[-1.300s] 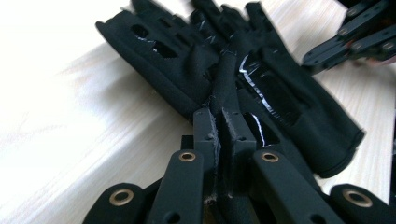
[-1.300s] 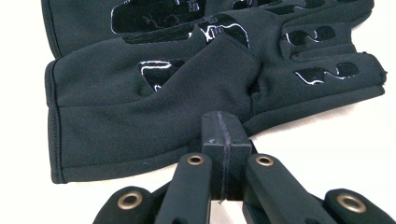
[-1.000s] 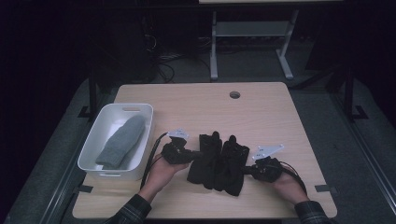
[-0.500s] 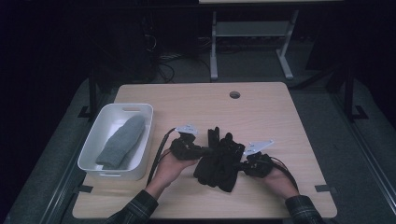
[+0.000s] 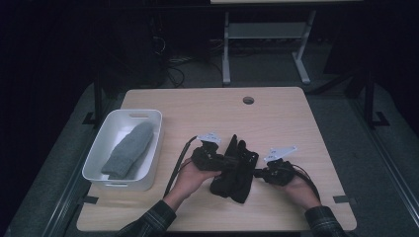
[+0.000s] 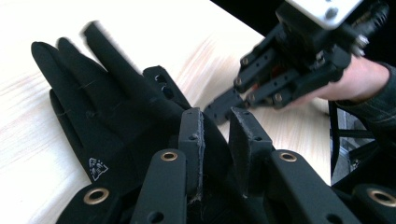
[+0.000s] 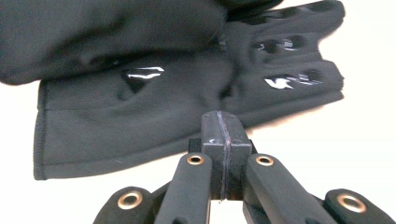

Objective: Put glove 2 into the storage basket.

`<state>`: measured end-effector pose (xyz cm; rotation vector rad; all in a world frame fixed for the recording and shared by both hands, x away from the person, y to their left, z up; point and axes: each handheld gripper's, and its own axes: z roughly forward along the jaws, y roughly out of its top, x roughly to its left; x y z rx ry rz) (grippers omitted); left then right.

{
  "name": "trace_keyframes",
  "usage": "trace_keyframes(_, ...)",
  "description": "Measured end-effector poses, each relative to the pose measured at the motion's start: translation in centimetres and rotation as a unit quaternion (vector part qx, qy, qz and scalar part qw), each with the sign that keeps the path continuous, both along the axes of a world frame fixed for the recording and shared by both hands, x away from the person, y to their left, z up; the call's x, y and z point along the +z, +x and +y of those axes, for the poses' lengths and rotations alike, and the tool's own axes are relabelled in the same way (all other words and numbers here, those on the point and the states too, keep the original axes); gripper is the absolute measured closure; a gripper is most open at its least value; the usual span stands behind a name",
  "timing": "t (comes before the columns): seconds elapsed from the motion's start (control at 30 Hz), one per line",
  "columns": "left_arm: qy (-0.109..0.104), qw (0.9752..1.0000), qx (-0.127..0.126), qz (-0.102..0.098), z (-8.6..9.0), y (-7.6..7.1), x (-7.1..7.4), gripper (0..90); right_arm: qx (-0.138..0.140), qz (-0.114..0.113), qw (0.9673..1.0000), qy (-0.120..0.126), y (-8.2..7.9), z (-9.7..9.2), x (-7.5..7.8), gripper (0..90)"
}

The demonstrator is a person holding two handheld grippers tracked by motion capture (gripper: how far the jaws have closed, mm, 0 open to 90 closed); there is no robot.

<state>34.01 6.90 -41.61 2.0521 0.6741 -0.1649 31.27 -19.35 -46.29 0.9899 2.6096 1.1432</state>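
Fingertips [image 7: 224,135] pressed together just beside black gloves [image 7: 140,88]; left gripper [image 6: 219,133] jaws slightly parted over gloves

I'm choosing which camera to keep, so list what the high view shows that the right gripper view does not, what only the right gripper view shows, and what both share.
Only in the high view: the white bin with the grey mitten lying in it, the round hole in the table, the person's hands, the left gripper at the gloves' left edge, and the metal stand on the floor behind.

Only in the right gripper view: the right gripper with its jaws pressed together, and shiny patches on the glove fabric.

Both: the black gloves on the pale wooden table.
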Motion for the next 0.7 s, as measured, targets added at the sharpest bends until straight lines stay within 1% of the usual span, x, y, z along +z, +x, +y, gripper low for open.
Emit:
trace_keyframes(0.1,0.003,1.0000,-0.008,-0.001,-0.4,-0.1,-0.1,76.1,-0.014,-0.005,0.9999,0.003,0.1,-0.9,0.3,90.0)
trace_keyframes(0.13,0.002,1.0000,-0.010,0.001,-0.5,-0.2,-0.1,77.6,-0.019,-0.005,0.9998,0.002,0.2,-1.2,0.4,90.0)
trace_keyframes(0.2,0.004,0.9999,-0.016,-0.002,-0.5,-0.2,0.0,81.5,-0.027,-0.011,0.9996,0.003,0.3,-1.9,0.5,90.0)
trace_keyframes(0.27,0.000,0.9998,-0.020,-0.001,-0.7,-0.3,0.0,86.1,-0.037,-0.014,0.9992,0.004,0.3,-2.4,0.5,86.5)
trace_keyframes(0.3,0.004,0.9996,-0.028,-0.003,-0.7,-0.4,0.1,87.9,-0.045,-0.015,0.9989,0.004,0.3,-2.8,0.5,83.2)
trace_keyframes(0.33,0.005,0.9995,-0.031,-0.004,-0.8,-0.4,0.1,88.6,-0.050,-0.017,0.9986,0.005,0.4,-3.1,0.4,79.6)
trace_keyframes(0.37,0.004,0.9994,-0.033,-0.003,-0.8,-0.5,0.0,88.7,-0.056,-0.020,0.9982,0.003,0.4,-3.4,0.4,72.9)
trace_keyframes(0.5,0.008,0.9989,-0.046,0.001,-1.8,-1.0,-0.4,89.3,-0.082,-0.028,0.9962,-0.005,0.6,-4.4,0.1,51.0)
trace_keyframes(0.57,0.016,0.9983,-0.057,0.002,-2.5,-1.5,-0.8,89.3,-0.094,-0.028,0.9951,-0.010,0.8,-4.7,0.0,43.0)
trace_keyframes(0.6,0.020,0.9979,-0.061,0.002,-2.7,-1.6,-0.9,89.3,-0.100,-0.035,0.9943,-0.014,0.9,-4.8,-0.1,38.6)
trace_keyframes(0.7,0.033,0.9966,-0.075,0.003,-3.4,-2.0,-1.4,89.3,-0.115,-0.037,0.9924,-0.022,1.2,-5.0,-0.4,30.1)
